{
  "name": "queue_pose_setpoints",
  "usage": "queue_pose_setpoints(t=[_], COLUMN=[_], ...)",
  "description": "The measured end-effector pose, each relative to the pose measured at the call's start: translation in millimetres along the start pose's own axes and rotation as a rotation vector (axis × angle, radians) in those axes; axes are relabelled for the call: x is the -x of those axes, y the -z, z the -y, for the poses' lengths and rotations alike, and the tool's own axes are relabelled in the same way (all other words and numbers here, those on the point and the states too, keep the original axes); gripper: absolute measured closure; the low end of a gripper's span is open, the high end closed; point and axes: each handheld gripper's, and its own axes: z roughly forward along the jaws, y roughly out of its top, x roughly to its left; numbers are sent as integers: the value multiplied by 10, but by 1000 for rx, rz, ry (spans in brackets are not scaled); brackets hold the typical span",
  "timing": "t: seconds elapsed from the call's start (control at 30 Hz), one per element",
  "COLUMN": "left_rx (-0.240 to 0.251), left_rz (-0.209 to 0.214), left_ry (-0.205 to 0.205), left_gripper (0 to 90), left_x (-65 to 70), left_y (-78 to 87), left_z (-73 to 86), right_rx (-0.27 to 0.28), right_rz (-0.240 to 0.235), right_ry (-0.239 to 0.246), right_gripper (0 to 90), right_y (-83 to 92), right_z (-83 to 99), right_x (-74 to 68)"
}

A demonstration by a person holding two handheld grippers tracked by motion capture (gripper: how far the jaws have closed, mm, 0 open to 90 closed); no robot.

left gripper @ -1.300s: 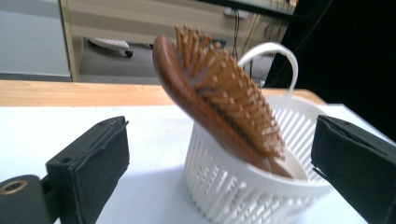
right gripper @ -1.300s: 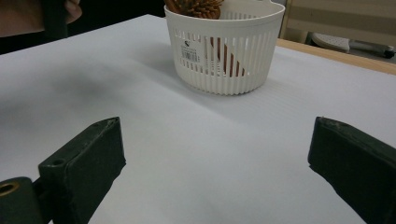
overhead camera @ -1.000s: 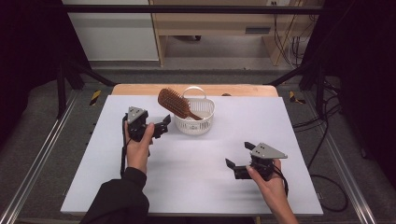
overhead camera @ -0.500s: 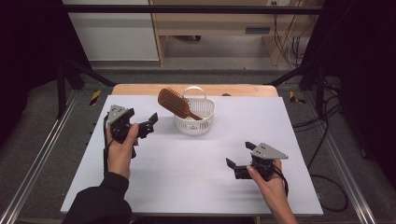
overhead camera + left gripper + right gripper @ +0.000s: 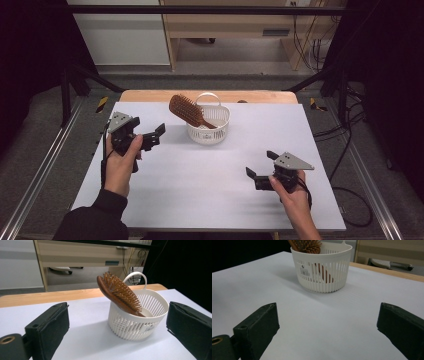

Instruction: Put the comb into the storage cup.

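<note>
White-topped desk (image 5: 200, 175) with a bare strip of light wood along the far edge. Directly on it, toward the far middle: one round white slatted basket (image 5: 209, 131), upright, carrying a brown hairbrush (image 5: 189, 111) that leans out over its rim.

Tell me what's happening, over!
Left hand-held gripper open, empty, beside basket. Right hand-held gripper open, empty, nearer the person. Brush leaning in basket, head over rim. Nothing in the way.
</note>
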Motion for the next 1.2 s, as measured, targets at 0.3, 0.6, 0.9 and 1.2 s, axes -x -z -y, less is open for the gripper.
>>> queue_pose_setpoints(t=[0.3, 0.6, 0.9, 1.2], left_rx=[-8, 42, 135, 139], left_rz=[-56, -49, -64, 7], left_ry=[-63, -108, -79, -125], left_gripper=[51, 52, 50, 47], left_x=[-140, -356, -551, -488], left_y=[196, 425, 706, 818], left_z=[281, 588, 837, 1034], right_rx=[119, 105, 153, 168], right_rz=[65, 140, 168, 139], right_ry=[-63, -57, -38, 5], right_gripper=[42, 33, 34, 31], right_y=[194, 428, 529, 514], right_z=[-55, 51, 181, 203], right_x=[143, 300, 358, 354])
